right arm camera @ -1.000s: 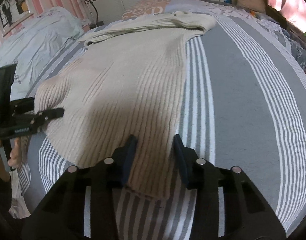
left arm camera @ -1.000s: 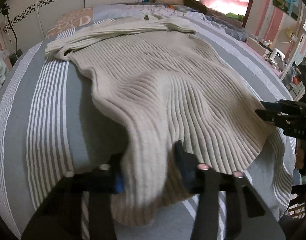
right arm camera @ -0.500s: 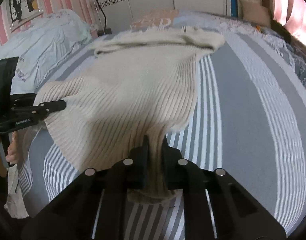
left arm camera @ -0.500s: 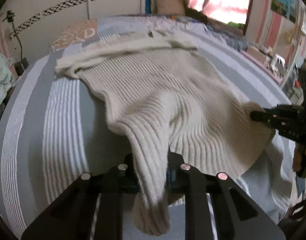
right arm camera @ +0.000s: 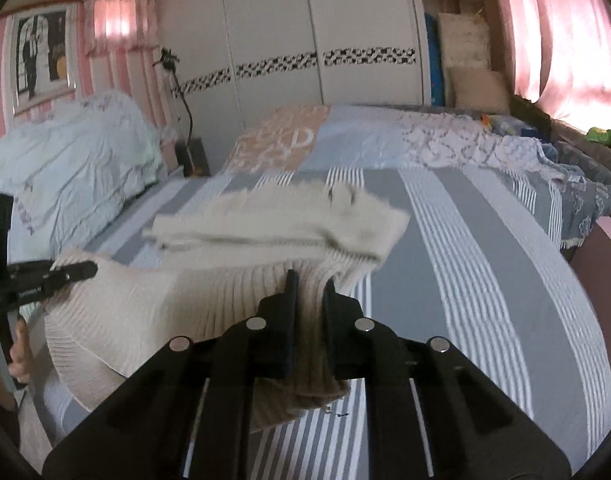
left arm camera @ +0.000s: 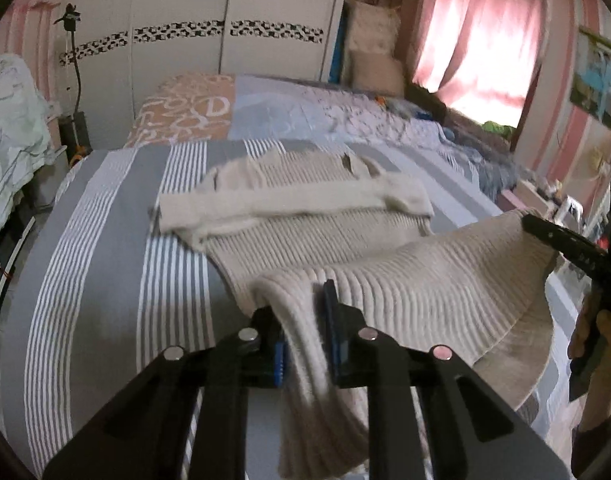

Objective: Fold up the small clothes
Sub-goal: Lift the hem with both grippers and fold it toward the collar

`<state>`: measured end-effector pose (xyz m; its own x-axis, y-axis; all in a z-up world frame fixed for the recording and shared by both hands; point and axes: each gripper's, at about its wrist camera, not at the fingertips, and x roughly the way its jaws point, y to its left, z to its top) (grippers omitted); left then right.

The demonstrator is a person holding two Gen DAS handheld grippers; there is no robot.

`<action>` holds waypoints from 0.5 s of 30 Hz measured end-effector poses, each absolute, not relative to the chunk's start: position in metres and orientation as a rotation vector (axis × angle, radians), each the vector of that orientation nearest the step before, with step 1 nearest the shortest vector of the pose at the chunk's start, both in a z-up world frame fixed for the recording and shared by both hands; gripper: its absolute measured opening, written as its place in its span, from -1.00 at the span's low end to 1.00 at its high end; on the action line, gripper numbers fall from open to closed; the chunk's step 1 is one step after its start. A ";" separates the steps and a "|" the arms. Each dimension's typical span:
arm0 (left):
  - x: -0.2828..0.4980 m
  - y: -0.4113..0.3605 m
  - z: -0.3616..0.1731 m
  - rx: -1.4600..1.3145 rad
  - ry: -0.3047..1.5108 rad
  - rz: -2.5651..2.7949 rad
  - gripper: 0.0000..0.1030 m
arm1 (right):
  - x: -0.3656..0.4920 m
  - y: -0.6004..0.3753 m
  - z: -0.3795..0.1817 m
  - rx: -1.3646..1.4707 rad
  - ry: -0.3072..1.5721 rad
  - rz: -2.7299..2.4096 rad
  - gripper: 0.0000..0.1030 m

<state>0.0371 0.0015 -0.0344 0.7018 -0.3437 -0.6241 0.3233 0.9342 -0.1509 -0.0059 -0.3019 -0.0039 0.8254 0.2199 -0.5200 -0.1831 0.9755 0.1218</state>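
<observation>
Beige ribbed-knit sweater [left arm camera: 317, 240] on the bed [left arm camera: 105, 248], over a grey bedspread with white stripes. Far half lies flat, sleeves folded across the top in a band. Near hem is lifted off the cover and stretched between the two grippers.

Left gripper [left arm camera: 303, 320]: jaws pressed together on one hem corner; a bunched fold of knit runs between them and hangs down below. Right gripper [right arm camera: 309, 304]: jaws likewise pinching the other hem corner, cloth gathered into tight pleats at the pinch, a short tail drooping under it.

Between the two, the hem sags in a shallow curve above the bedspread. From the left camera the right gripper shows at the frame's right edge, held by a hand [left arm camera: 597, 336]; from the right camera the left gripper sits at the left edge, fingers [right arm camera: 19, 356] around its handle.

Beyond: white wardrobe [right arm camera: 305, 32] with a patterned band, pink curtains [left arm camera: 477, 32], a pale rumpled duvet [right arm camera: 73, 152] on a neighbouring bed. Image somewhat motion-blurred at the folded sleeves.
</observation>
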 end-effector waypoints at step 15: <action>0.122 -0.001 -0.015 0.102 0.646 -0.260 -0.73 | 0.097 -0.294 0.009 -0.092 0.524 0.179 -0.76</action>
<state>0.1215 -0.0006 -0.0149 0.7671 -0.2078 -0.6070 0.2710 0.9625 0.0129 0.0969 -0.2936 0.0093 0.8504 0.1466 -0.5053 -0.1934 0.9802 -0.0413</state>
